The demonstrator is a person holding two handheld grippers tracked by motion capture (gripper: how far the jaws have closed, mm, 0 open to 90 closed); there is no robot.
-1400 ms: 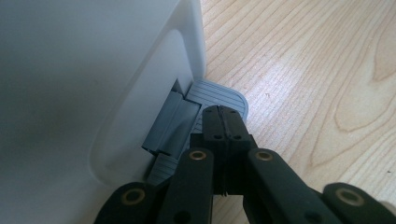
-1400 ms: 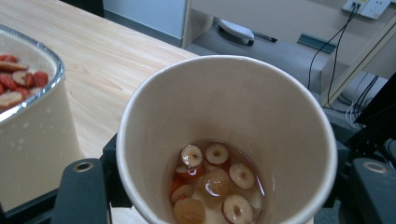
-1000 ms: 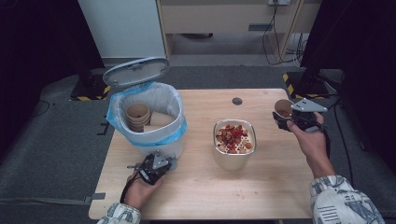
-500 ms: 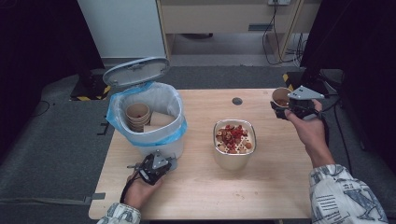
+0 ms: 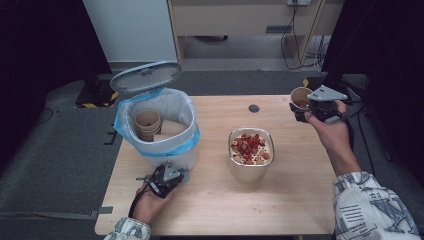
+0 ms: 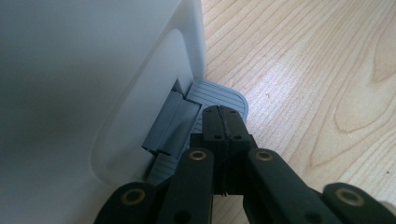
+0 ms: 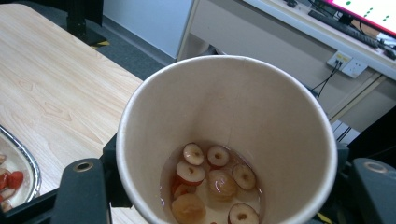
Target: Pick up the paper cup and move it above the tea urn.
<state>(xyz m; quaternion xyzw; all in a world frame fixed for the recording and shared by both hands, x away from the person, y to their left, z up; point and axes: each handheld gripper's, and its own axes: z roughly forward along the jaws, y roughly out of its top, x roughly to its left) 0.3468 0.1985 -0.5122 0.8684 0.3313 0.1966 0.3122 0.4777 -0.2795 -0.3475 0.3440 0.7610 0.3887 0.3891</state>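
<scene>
My right gripper (image 5: 302, 106) is shut on a paper cup (image 5: 300, 97) and holds it upright above the table's far right corner. In the right gripper view the cup (image 7: 224, 93) holds sliced red and pale fruit (image 7: 210, 175) in a little liquid, and a black finger (image 7: 79, 191) flanks it on each side. My left gripper (image 5: 181, 174) is shut with nothing in it. Its tips (image 6: 225, 116) rest on the grey foot pedal (image 6: 219, 95) of the white bin (image 6: 93, 70). The bin's lid (image 5: 145, 76) stands open.
The bin (image 5: 190, 113) has a blue liner and holds stacked paper cups (image 5: 148, 122). A metal bowl (image 5: 231, 146) of red and pale fruit pieces sits mid-table. A small black disc (image 5: 254, 108) lies near the far edge. Bare wood (image 5: 280, 200) spreads along the front.
My right hand has lifted the cup higher and a little farther from the bowl. The left gripper has stayed on the pedal, and the lid remains open.
</scene>
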